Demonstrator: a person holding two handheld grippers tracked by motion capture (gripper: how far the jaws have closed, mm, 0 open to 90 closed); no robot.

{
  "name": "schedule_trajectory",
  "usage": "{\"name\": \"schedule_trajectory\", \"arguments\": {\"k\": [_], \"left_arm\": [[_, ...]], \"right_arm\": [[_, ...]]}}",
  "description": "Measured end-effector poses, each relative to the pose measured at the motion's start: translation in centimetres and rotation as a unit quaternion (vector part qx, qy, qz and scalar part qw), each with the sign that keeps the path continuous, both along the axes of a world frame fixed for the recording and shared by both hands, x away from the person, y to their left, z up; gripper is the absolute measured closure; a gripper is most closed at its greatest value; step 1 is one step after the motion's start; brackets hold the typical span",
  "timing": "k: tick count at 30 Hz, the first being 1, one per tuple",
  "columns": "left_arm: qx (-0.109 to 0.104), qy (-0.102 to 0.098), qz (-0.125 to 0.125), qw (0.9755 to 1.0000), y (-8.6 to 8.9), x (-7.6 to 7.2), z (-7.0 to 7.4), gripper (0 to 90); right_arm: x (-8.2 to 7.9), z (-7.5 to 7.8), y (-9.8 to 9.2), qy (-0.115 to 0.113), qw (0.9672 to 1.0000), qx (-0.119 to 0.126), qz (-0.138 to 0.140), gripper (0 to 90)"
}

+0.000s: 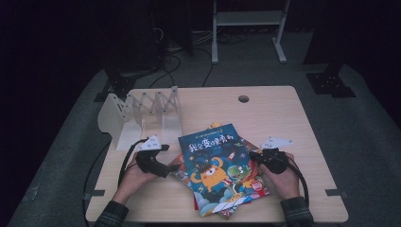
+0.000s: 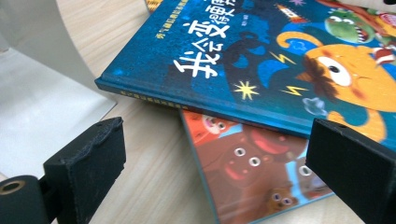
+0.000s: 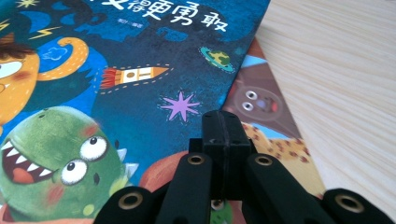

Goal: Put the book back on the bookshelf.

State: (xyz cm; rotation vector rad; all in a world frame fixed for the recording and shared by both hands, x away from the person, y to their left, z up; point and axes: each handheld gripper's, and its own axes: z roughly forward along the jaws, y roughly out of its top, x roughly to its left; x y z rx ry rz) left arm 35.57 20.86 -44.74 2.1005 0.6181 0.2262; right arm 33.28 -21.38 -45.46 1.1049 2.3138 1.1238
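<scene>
Overhead, the left gripper [image 1: 174,165] lies low at the left edge of the blue book [image 1: 220,165], which tops a stack near the table's [image 1: 283,113] front edge; the right gripper [image 1: 253,154] rests at the book's right edge. Seen from the left gripper view, its jaws stand wide apart, nothing pinched, the blue book [image 2: 243,60] lying over a red book [image 2: 252,172]. Meanwhile the right gripper view has its jaws pressed together above the blue book's [image 3: 140,70] cover.

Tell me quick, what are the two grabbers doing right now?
Left gripper: open, holding nothing, beside the left edge of the blue book.
Right gripper: shut, with nothing seen between its jaws, over the blue book's cover.
</scene>
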Motion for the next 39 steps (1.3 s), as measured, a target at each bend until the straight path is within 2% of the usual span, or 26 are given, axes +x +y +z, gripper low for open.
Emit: {"name": "schedule_trajectory", "arguments": {"k": [3, 6, 7, 8, 9, 11, 12, 14, 18, 20, 23, 24, 28, 30, 34, 36, 39], "left_arm": [[0.0, 0.001, 0.006, 1.0, 0.3, 0.4, -0.3, 2.3], [-0.009, -0.003, 0.008, 0.9999, 0.5, 0.9, -0.5, 2.2], [-0.002, 0.0, 0.007, 1.0, 0.5, 1.1, -0.4, 2.2], [0.012, -0.005, 0.004, 0.9999, 0.4, 1.5, -0.2, 0.9], [0.012, -0.005, 0.004, 0.9999, 0.4, 1.5, -0.2, 0.9], [-0.006, -0.015, 0.006, 0.9998, 0.4, 2.0, -0.1, 1.0], [-0.007, -0.01, 0.004, 0.9999, 0.4, 2.2, -0.1, 0.9], [0.011, -0.009, 0.0, 0.9999, 0.1, 2.7, -0.2, 0.9], [-0.001, -0.012, -0.002, 0.9999, -0.1, 3.4, -0.2, 0.9], [0.005, -0.006, -0.005, 1.0, -0.4, 3.8, -0.3, 0.9], [0.003, -0.005, -0.009, 0.9999, -0.8, 4.2, -0.4, 0.9], [0.008, -0.007, -0.012, 0.9999, -1.1, 4.5, -0.4, 0.9], [0.001, -0.005, -0.011, 0.9999, -1.4, 4.8, -0.7, 0.9], [0.007, -0.004, -0.01, 0.9999, -1.5, 4.9, -0.9, 0.9], [0.003, -0.006, -0.005, 1.0, -1.4, 5.1, -0.9, 0.3], [0.01, -0.006, -0.005, 0.9999, -1.4, 5.4, -0.9, 0.3], [0.011, -0.005, -0.007, 0.9999, -1.6, 5.8, -0.9, 0.3]], "right_arm": [[0.0, 0.0, 0.4, -0.001, 1.0, -0.001, 0.005, 89.7], [0.0, 0.0, 0.4, -0.003, 1.0, -0.001, 0.009, 89.7], [0.0, 0.0, 0.5, -0.004, 0.9999, -0.001, 0.011, 89.7], [-0.1, 0.0, 0.7, -0.002, 0.9999, 0.001, 0.013, 89.7], [-0.1, 0.0, 0.7, -0.002, 0.9999, 0.001, 0.013, 89.7], [-0.1, 0.0, 0.8, -0.005, 0.9998, 0.0, 0.017, 89.7], [-0.1, 0.0, 0.9, -0.004, 0.9998, 0.001, 0.017, 89.7], [-0.1, 0.0, 1.0, -0.004, 0.9998, 0.001, 0.02, 89.7], [-0.2, 0.0, 1.2, -0.004, 0.9997, 0.002, 0.025, 89.7], [-0.2, 0.0, 1.4, -0.004, 0.9996, 0.002, 0.027, 89.7], [-0.2, 0.0, 1.5, -0.004, 0.9996, 0.0, 0.028, 89.7], [-0.2, 0.0, 1.5, -0.004, 0.9996, 0.0, 0.028, 89.7], [-0.2, 0.0, 1.5, -0.004, 0.9996, 0.001, 0.028, 89.7], [-0.2, 0.0, 1.5, -0.005, 0.9996, 0.0, 0.028, 89.7], [-0.2, 0.0, 1.5, -0.005, 0.9996, 0.001, 0.028, 89.6], [-0.2, 0.0, 1.5, -0.005, 0.9996, 0.001, 0.028, 89.7], [-0.2, 0.0, 1.5, -0.005, 0.9996, 0.0, 0.028, 89.6]]}}
